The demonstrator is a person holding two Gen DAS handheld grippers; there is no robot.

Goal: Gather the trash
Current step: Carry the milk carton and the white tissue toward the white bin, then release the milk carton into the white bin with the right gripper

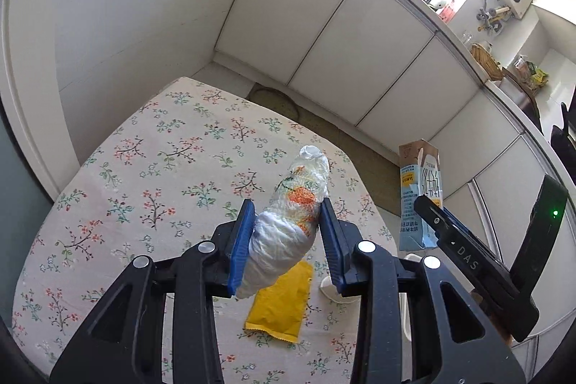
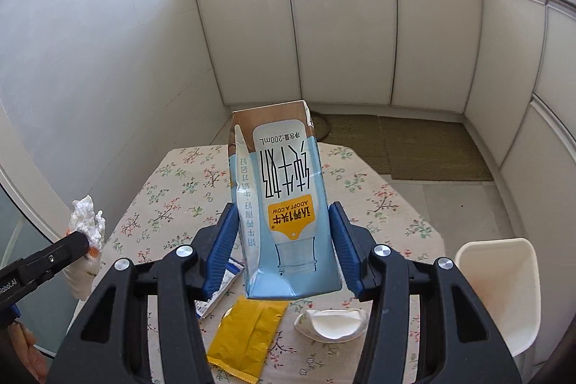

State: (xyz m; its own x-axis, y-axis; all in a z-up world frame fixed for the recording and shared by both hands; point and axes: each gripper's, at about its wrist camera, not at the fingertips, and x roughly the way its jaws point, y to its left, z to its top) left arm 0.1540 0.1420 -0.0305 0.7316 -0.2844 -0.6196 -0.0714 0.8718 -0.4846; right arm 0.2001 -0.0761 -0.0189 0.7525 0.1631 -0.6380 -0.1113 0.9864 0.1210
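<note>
My left gripper [image 1: 286,216] is shut on a crumpled clear plastic wrapper [image 1: 291,215] with orange print, held above the floral table [image 1: 144,168]. My right gripper [image 2: 284,218] is shut on a light-blue milk carton [image 2: 284,204], held upside down above the table [image 2: 381,204]. The carton also shows in the left wrist view [image 1: 419,193], and the wrapper in the right wrist view [image 2: 86,240]. On the table below lie a yellow sachet [image 2: 246,337], a crushed white paper cup [image 2: 333,324] and a small blue-and-white packet [image 2: 219,290]. The sachet also shows in the left wrist view [image 1: 284,303].
A white bin [image 2: 504,290] stands at the table's right edge. White cabinets [image 2: 342,35] under a cluttered counter run behind the table, with a mat [image 2: 424,146] on the floor. A white wall [image 1: 126,6] is on the left.
</note>
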